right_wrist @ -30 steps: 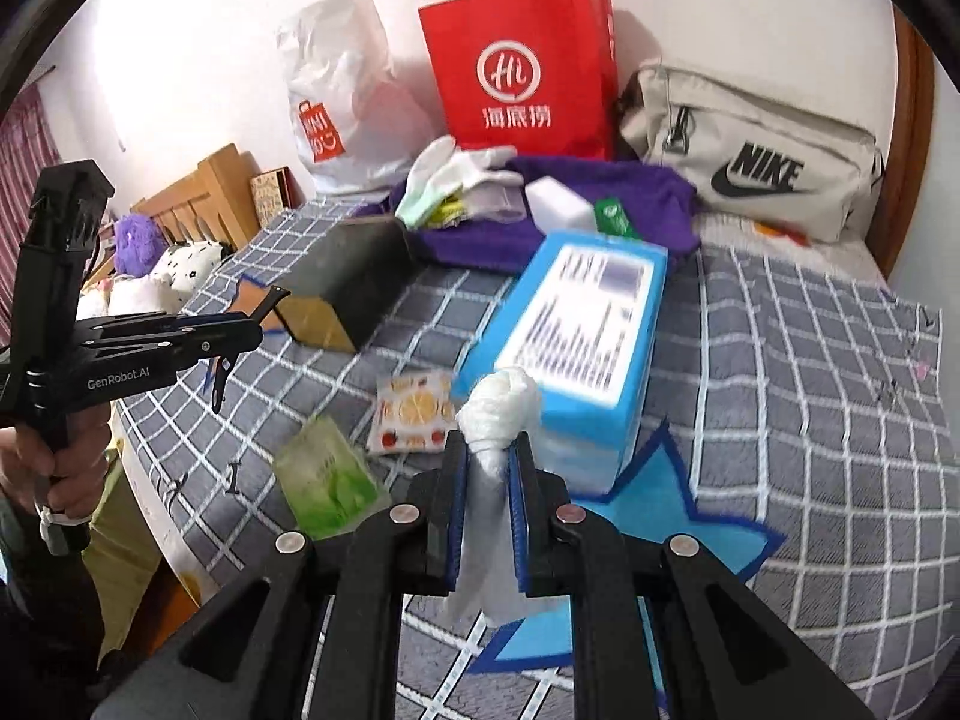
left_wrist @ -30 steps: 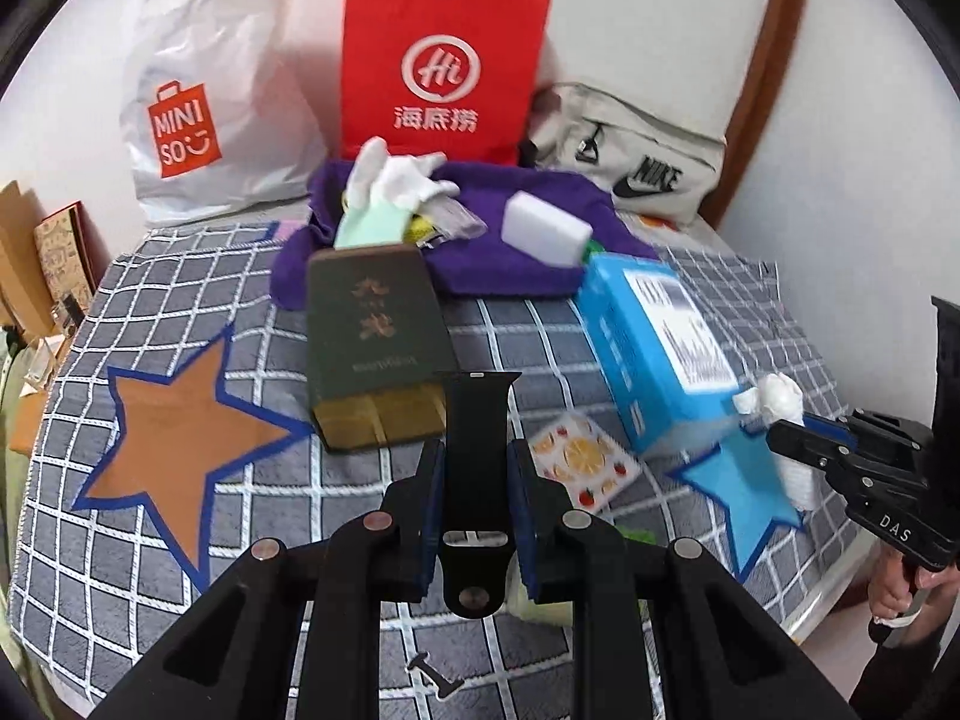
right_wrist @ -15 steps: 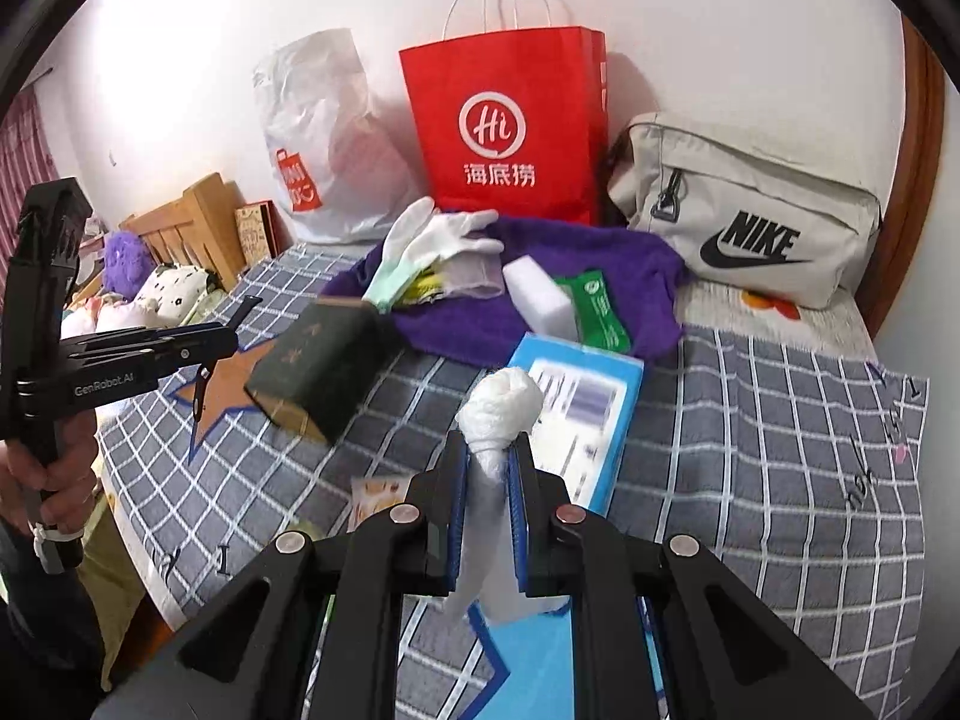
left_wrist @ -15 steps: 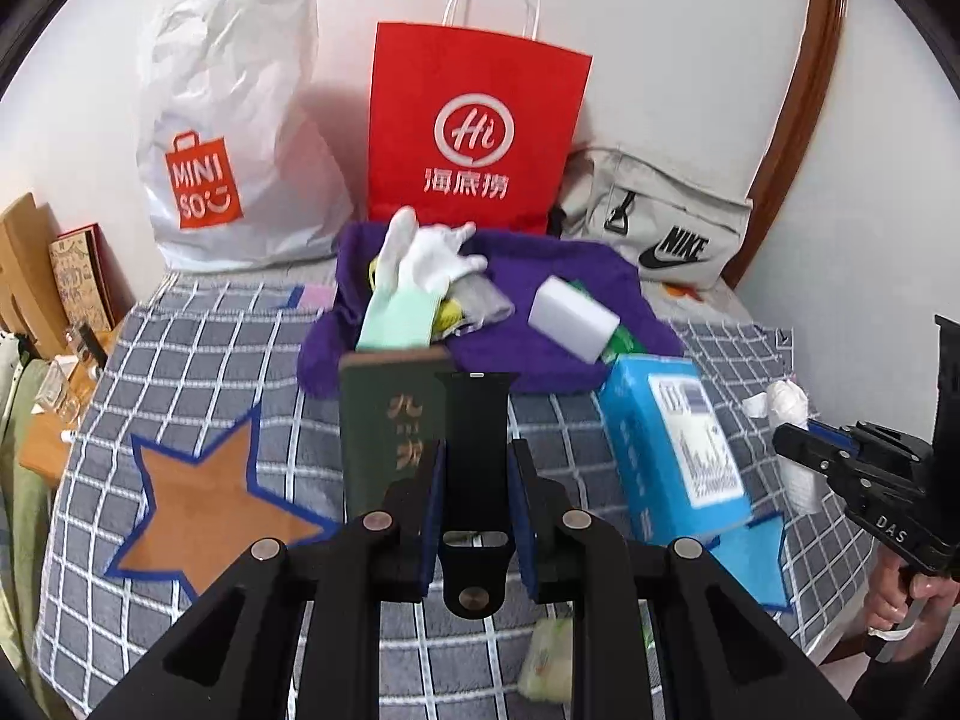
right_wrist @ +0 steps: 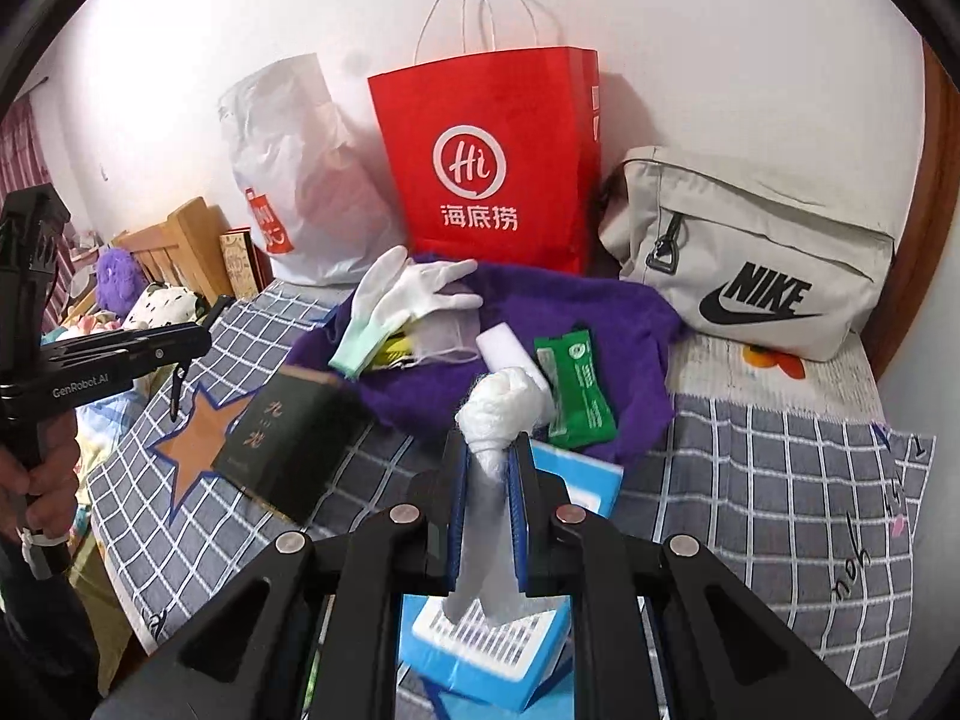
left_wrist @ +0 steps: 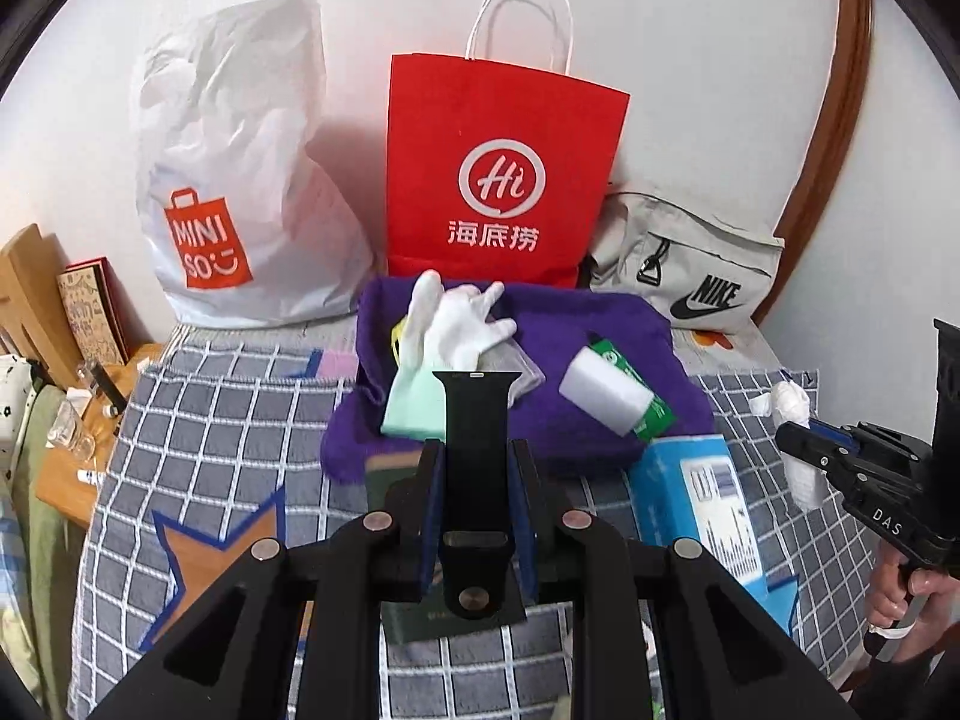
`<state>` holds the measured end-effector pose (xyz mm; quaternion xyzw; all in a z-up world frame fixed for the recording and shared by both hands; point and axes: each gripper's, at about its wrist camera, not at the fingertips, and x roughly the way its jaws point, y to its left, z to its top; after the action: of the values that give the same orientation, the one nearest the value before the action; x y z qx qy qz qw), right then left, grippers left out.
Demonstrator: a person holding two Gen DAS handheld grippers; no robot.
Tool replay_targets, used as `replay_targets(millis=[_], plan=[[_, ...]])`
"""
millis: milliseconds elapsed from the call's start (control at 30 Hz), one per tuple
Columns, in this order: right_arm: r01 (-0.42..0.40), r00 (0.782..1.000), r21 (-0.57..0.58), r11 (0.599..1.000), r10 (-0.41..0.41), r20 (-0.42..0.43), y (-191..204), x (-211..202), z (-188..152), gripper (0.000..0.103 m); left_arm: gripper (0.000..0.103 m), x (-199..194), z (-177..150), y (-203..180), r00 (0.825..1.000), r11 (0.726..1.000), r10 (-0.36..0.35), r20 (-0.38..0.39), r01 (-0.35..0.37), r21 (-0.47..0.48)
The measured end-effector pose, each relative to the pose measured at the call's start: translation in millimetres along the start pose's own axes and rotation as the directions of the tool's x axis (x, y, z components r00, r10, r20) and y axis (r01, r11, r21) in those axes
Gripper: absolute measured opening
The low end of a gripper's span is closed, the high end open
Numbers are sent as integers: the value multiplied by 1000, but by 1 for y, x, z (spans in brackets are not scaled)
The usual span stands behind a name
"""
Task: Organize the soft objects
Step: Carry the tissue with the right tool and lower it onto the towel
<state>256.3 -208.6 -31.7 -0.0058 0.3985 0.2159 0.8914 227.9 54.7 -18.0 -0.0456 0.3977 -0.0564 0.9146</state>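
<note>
My left gripper (left_wrist: 477,447) is shut on a black watch strap (left_wrist: 477,414) that stands upright between its pads. My right gripper (right_wrist: 489,450) is shut on a knotted white wad (right_wrist: 504,402). Both hang above the checked bed cover, in front of a purple towel (left_wrist: 576,324). On the towel lie a white glove (left_wrist: 462,324), a white foam block (left_wrist: 600,399) and a green packet (right_wrist: 576,390). The left wrist view shows the right gripper (left_wrist: 798,438) at its right edge, and the right wrist view shows the left gripper (right_wrist: 198,336) at its left.
A red paper bag (left_wrist: 504,180), a white Miniso bag (left_wrist: 234,180) and a grey Nike bag (left_wrist: 690,264) line the wall behind the towel. A blue box (right_wrist: 492,648) and a dark green box (right_wrist: 288,438) lie on the cover under the grippers. A wooden headboard (right_wrist: 180,240) stands left.
Both grippers have risen and moved toward the towel and the bags, which now look nearer. The boxes have slid under the fingers. Both grips are unchanged.
</note>
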Motion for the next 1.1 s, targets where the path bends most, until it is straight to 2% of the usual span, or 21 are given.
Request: replay_targets(millis=[367,900,1100], plan=[[1,1000,27,1000,0,-9,-27,37,35,13,20,33,32,-4,1000,1000,11,-22,-10,26],[7,1000,37,999,-7,12,-52,84,88,13,20,97,70,-7,998,1000,-27,-58,27,-4],[4,1000,44,999,-4,-11,-62,107,86,13,20,123,78,-6,995,999,-53,-89,53,-8]])
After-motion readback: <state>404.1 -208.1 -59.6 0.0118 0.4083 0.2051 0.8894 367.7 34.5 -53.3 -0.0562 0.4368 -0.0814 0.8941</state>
